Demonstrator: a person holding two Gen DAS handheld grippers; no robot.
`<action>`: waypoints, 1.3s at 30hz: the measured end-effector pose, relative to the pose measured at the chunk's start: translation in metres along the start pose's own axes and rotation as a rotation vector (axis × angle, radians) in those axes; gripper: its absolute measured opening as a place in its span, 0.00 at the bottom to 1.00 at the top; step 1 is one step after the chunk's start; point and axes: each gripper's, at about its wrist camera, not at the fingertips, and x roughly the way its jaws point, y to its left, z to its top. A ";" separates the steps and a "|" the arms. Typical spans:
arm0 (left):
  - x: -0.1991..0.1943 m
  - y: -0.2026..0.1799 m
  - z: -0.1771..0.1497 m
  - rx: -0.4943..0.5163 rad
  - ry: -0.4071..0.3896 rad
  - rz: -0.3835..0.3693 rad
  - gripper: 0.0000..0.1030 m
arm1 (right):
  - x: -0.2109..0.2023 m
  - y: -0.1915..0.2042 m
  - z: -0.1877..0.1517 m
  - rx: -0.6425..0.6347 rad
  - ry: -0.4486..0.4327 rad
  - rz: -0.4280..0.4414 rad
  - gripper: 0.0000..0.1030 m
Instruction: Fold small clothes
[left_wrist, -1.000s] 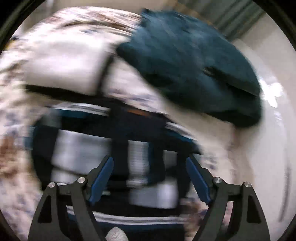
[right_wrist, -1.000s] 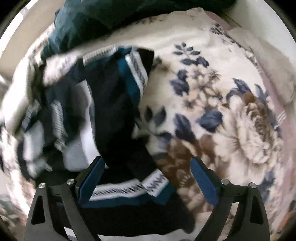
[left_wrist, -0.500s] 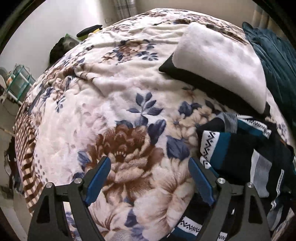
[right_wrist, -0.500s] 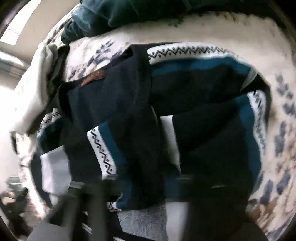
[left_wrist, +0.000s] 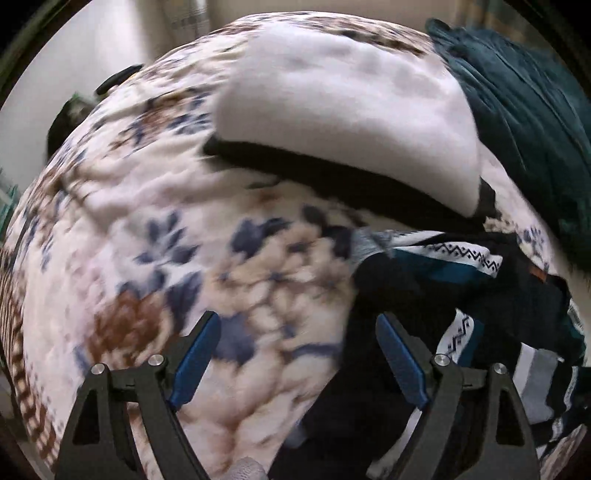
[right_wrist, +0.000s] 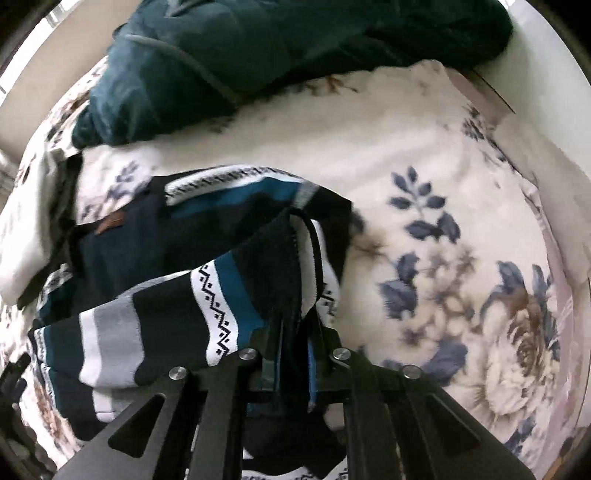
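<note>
right tongs (right_wrist: 293, 363) pinched tight on a fold of the navy, teal and white patterned knit sweater (right_wrist: 207, 280) | left tongs (left_wrist: 297, 354) spread wide, holding nothing | sweater's bunched on the floral fleece bed blanket (left_wrist: 155, 221), just below the white fluffy pillow (left_wrist: 347, 110)

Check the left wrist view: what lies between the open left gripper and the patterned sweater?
Only floral blanket: the left gripper hangs open over it, with the sweater alongside its right finger.
</note>
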 end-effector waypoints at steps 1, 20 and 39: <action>0.007 -0.007 0.001 0.036 0.007 0.028 0.83 | 0.002 -0.002 -0.001 0.001 -0.002 -0.016 0.10; 0.026 0.060 -0.083 -0.775 0.355 -0.546 0.42 | 0.042 0.279 0.009 -0.711 0.332 0.397 0.60; 0.013 0.062 -0.092 -0.666 0.281 -0.504 0.10 | 0.052 0.344 -0.008 -0.952 0.436 0.512 0.54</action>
